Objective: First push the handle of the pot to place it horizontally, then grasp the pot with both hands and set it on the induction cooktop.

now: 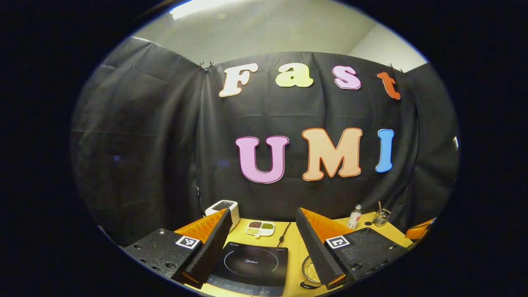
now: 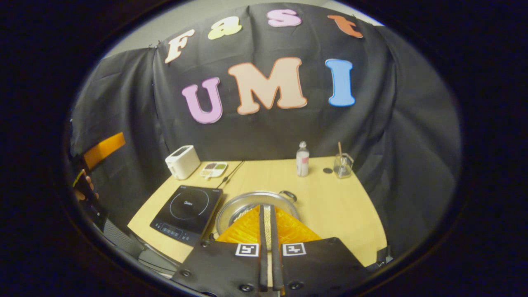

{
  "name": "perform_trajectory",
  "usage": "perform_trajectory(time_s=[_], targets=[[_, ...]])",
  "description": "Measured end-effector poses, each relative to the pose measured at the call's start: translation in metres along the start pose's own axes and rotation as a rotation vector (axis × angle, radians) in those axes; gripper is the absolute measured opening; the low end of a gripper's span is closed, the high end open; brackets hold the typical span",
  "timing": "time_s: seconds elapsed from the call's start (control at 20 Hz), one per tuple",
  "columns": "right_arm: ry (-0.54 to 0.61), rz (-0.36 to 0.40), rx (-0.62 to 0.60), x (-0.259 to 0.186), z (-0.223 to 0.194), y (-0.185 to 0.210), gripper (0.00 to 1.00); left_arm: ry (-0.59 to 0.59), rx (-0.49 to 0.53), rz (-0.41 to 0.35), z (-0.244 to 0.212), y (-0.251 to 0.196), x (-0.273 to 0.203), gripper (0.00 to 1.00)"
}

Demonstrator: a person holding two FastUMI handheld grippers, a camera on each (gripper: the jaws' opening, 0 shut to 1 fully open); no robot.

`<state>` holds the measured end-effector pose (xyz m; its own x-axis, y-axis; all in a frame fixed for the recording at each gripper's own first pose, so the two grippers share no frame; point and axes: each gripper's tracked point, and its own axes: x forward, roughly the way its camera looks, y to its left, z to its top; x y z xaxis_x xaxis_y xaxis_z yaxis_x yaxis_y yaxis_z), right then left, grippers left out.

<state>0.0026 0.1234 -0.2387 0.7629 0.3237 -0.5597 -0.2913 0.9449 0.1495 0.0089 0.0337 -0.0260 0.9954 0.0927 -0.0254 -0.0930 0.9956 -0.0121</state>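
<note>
Fingers of the left gripper are spread wide above the table's near edge, nothing held between them. The right gripper is seen nearly closed, only a thin gap left, raised over the pot with nothing gripped. The pot is set near the table's middle, just beside the induction cooktop, which is placed toward the left edge.

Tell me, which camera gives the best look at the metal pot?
The right gripper view: the pot shows its round rim and far handle on the table, though the shut right gripper covers its near part. The left gripper view catches only a sliver beside a finger.
</note>
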Motion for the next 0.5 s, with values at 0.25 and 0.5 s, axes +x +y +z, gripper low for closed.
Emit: perform_trajectory(time_s=[0.25,0.5], targets=[[0.244,-0.011,0.008,0.027,-0.073,0.036,0.07,0.018,0.025,-0.026,-0.012,0.031,0.023,0.95],[0.488,-0.052,0.013,0.040,-0.144,0.051,0.07,0.040,0.018,-0.074,-0.029,0.045,0.038,0.95]])
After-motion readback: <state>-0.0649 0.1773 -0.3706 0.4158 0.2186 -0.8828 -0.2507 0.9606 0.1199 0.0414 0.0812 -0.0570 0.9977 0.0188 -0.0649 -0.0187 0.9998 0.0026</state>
